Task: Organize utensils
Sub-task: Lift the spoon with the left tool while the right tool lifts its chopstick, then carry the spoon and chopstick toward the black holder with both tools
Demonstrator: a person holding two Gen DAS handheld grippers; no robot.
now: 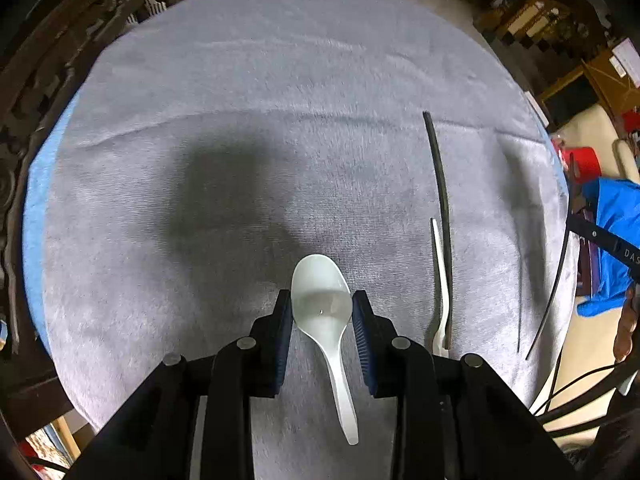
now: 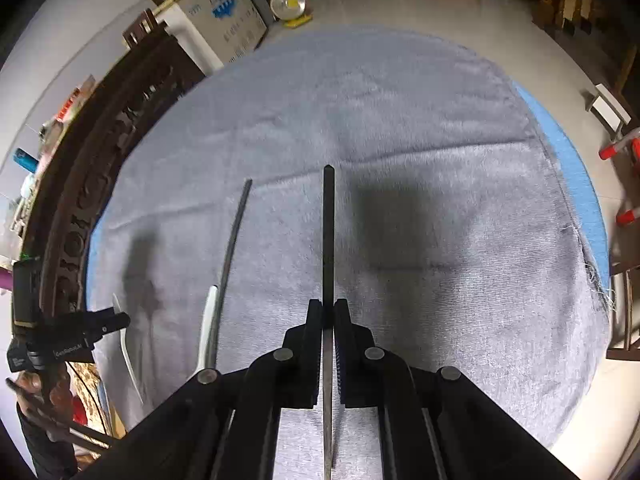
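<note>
You're mid-carry: left tool (image 1: 322,314) clamped on white spoon (image 1: 320,300), right tool (image 2: 329,312) clamped on black chopstick (image 2: 328,240) (both above the surface (image 1: 280,100)). Next, set chopstick beside its mate (image 2: 234,236), left of it.

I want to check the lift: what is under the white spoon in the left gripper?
Under the white spoon, clamped in the left gripper, only grey cloth shows. The patch directly beneath the bowl is covered, so I cannot tell what lies there.
</note>
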